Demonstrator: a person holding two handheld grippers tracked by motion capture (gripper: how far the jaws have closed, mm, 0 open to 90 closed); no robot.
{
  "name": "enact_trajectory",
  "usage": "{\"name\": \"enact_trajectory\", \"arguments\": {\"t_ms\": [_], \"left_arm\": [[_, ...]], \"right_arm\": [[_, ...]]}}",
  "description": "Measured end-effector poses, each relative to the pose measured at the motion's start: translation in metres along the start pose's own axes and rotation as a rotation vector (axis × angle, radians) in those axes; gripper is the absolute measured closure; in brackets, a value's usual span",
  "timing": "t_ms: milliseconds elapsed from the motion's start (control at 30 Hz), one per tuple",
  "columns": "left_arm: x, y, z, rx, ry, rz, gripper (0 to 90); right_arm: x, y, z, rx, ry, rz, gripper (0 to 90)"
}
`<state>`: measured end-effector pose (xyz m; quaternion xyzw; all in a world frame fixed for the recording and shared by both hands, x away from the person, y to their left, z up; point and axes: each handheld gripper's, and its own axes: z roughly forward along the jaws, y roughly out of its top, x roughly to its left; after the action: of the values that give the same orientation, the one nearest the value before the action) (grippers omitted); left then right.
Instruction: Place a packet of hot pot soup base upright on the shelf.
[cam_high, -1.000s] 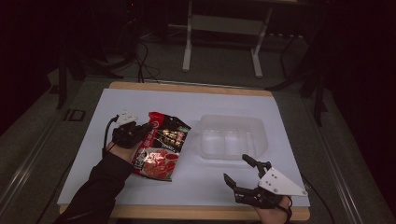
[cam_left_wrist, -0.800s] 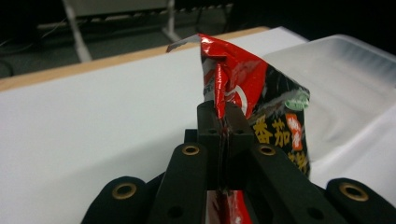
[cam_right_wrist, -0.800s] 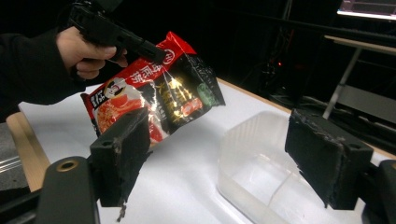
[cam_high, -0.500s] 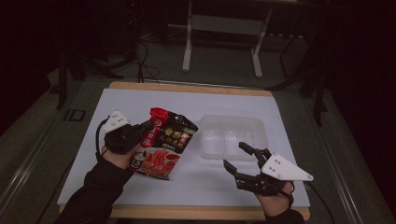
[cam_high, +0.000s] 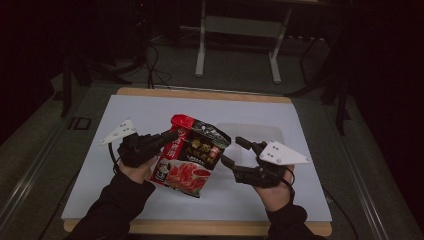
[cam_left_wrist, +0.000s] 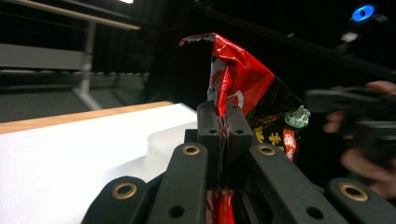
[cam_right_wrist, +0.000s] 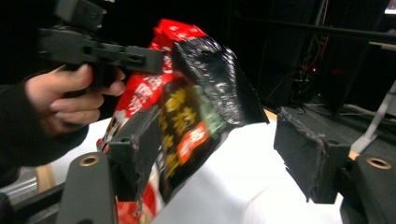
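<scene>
A red and black snack bag (cam_high: 192, 152) hangs lifted above the white table (cam_high: 150, 112), tilted with its top toward the far side. My left gripper (cam_high: 170, 136) is shut on the bag's left edge; in the left gripper view the jaws pinch the red foil (cam_left_wrist: 233, 79) between them at my left gripper (cam_left_wrist: 224, 123). My right gripper (cam_high: 235, 152) stands open just right of the bag. In the right gripper view the bag (cam_right_wrist: 191, 116) lies close against the left pad (cam_right_wrist: 137, 149), the right pad (cam_right_wrist: 306, 156) is well apart from it, and my right gripper (cam_right_wrist: 219, 154) holds nothing.
A clear plastic tray (cam_high: 260, 132) lies on the table behind my right gripper. The table's wooden edge (cam_high: 200, 94) runs along the far side. Metal frame legs (cam_high: 202, 45) stand on the floor beyond.
The left gripper has lifted the bag and carried it rightward toward the middle. The right gripper has moved left and up to the bag's right edge, still open.
</scene>
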<state>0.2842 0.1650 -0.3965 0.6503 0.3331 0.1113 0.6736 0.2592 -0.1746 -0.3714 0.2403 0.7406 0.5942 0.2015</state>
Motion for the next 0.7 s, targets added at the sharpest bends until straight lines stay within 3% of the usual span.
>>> {"name": "enact_trajectory", "arguments": {"t_ms": [133, 200, 333, 467, 533, 700], "left_arm": [[-0.004, 0.000, 0.001, -0.026, -0.049, 0.007, 88.6], [-0.006, -0.002, 0.001, -0.048, -0.067, -0.007, 88.6], [-0.010, -0.004, 0.004, -0.053, -0.099, 0.013, 88.5], [-0.010, -0.007, 0.008, -0.038, -0.095, 0.031, 88.3], [-0.009, -0.010, 0.009, -0.035, -0.087, 0.046, 88.1], [-0.005, -0.009, 0.010, -0.031, -0.113, 0.054, 87.7]], "right_arm": [[-0.006, -0.001, 0.013, 0.000, 0.043, 0.067, 31.8], [-0.006, -0.001, 0.017, -0.005, 0.065, 0.079, 36.9], [-0.004, 0.001, 0.017, -0.019, 0.064, 0.052, 53.0], [-0.003, 0.005, 0.018, 0.019, 0.117, 0.020, 71.4], [0.000, 0.007, 0.018, 0.049, 0.123, 0.005, 73.4], [0.011, 0.013, 0.016, 0.080, 0.063, -0.019, 75.7]]}}
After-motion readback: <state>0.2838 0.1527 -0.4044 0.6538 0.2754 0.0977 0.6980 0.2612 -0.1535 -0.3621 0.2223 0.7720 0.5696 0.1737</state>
